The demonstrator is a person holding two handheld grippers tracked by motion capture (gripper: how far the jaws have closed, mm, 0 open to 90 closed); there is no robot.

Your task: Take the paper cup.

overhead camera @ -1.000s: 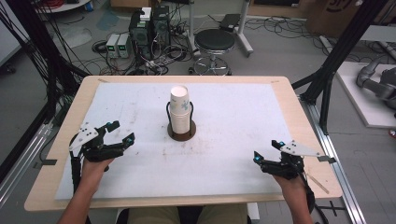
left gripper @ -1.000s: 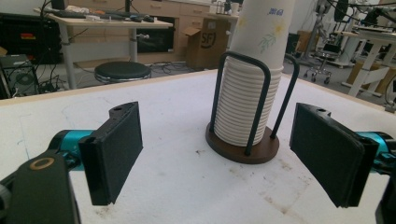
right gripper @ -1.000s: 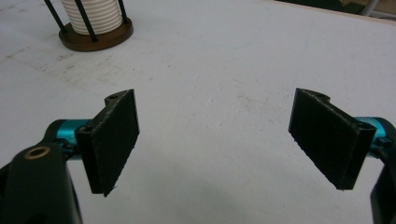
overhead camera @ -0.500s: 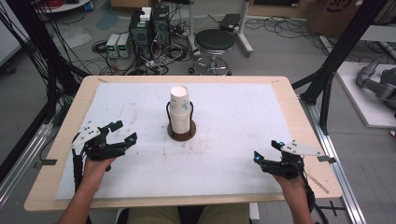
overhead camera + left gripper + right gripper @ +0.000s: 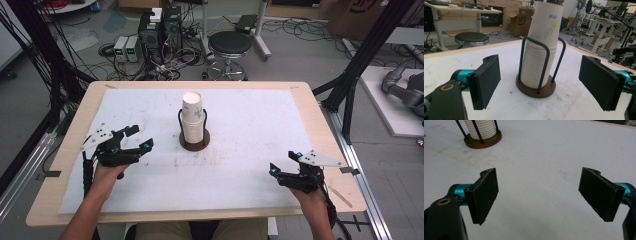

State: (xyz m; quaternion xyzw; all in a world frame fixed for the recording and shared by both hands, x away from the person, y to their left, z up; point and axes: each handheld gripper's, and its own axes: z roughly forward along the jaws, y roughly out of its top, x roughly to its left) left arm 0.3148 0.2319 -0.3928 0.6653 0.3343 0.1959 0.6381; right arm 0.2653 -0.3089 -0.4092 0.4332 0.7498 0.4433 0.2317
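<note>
The left gripper [image 5: 136, 138] has edged right toward the cups [image 5: 192, 120] at the tabletop [image 5: 250, 125] centre; its fingers are released, like the right gripper's [image 5: 284, 162]. Its view shows flower prints.

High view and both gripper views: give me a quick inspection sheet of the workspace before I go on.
Surface: white mat on wooden table, lightly stained.
Job's things: stack of paper cups upright in wire holder, mid-table, untouched.
Clutter: nothing seen.
Grippers: left gripper open, aimed at the cups; right gripper open over bare mat.
Cables: one trails from each gripper along the forearms.
Surroundings: stool, electronics boxes, floor wiring.
</note>
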